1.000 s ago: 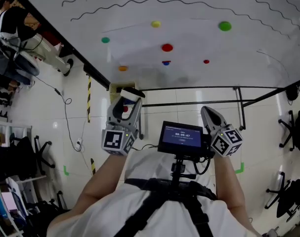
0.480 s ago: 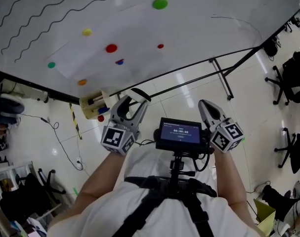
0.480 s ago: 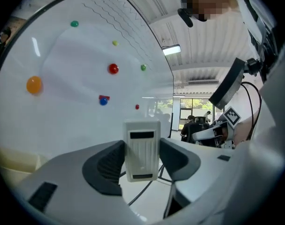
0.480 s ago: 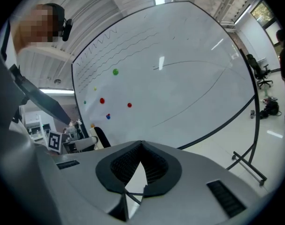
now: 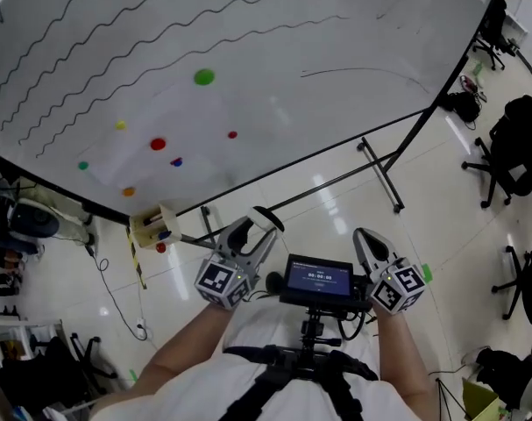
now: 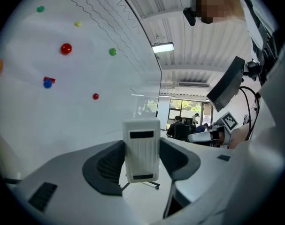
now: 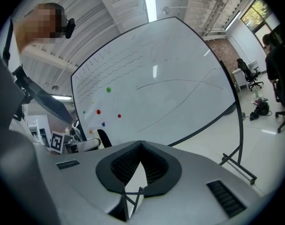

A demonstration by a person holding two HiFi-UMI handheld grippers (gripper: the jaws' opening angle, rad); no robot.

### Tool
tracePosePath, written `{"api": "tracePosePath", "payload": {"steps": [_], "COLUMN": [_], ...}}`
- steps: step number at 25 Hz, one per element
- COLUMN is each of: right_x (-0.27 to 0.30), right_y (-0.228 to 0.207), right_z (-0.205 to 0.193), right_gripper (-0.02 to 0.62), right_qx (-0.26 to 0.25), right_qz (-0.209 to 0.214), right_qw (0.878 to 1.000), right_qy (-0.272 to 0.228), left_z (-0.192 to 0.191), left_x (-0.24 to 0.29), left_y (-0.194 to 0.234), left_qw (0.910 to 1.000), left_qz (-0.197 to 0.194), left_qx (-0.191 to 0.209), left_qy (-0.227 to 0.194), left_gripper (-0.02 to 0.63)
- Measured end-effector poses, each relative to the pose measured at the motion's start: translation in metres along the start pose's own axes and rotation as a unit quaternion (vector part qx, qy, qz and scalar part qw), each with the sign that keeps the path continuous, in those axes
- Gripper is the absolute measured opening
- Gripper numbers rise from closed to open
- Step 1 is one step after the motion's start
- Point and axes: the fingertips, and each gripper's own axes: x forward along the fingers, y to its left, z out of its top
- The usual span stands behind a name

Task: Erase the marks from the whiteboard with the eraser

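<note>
Eraser point(image 6: 142, 149), a white ribbed block, stands upright between the jaws of the left gripper point(image 5: 251, 235), which are closed on its two sides. It is held off the whiteboard point(image 5: 274, 42), touching none of it, low in front of the person and below the board's black bottom edge.

On the board, rows of wavy lines point(image 5: 160, 24) run across the upper part, and one long curved stroke point(image 5: 362, 71) sits towards the right end. Below the waves lie coloured dots: a large green one point(image 5: 204, 77), a red one point(image 5: 158, 144), a small red one point(image 5: 232, 134), a blue one point(image 5: 176, 161) and an orange one point(image 5: 128, 191) near the lower edge.

The right gripper point(image 5: 368, 239) has its jaws pressed together with nothing between them, beside a small screen point(image 5: 318, 279). Glossy floor point(image 5: 336, 200) lies open under the board's stand point(image 5: 379, 174), with office chairs point(image 5: 520, 156) well off to the right.
</note>
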Motion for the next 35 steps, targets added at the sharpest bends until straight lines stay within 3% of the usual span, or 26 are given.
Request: {"api": "tracePosePath", "payload": {"steps": [5,13,19,26,35], "right_x": [-0.067,-0.152,-0.190,-0.208,-0.168], "right_y": [-0.045,-0.106,-0.137,-0.154,-0.167], "right_z": [0.016,0.020,0.024,0.019,0.020], "right_gripper": [0.017,0.017,0.017,0.017,0.017], "right_qx": [0.008,0.021,0.019,0.023,0.027], "right_qz": [-0.018,-0.019,-0.022,-0.011,0.039], "right_qw": [1.000,0.999,0.999,0.999,0.999], "right_qy": [-0.016,-0.022,-0.035,-0.029,-0.001], "left_z": [-0.002,-0.021,-0.030,-0.018,-0.040], "left_x": [0.039,0.083,0.095,0.103,0.085], "left_y": [-0.062,-0.135,-0.185,-0.207,-0.181], "left_qw": [0.9999,0.9991,0.9990,0.9986,0.9935], "left_qz": [-0.007,0.021,0.015,0.022,0.097], "left_qx": [-0.008,-0.020,0.004,0.031,0.011], "left_qy": [0.008,0.030,0.043,0.036,0.060], "left_gripper": [0.261,0.261,0.261,0.261,0.261]}}
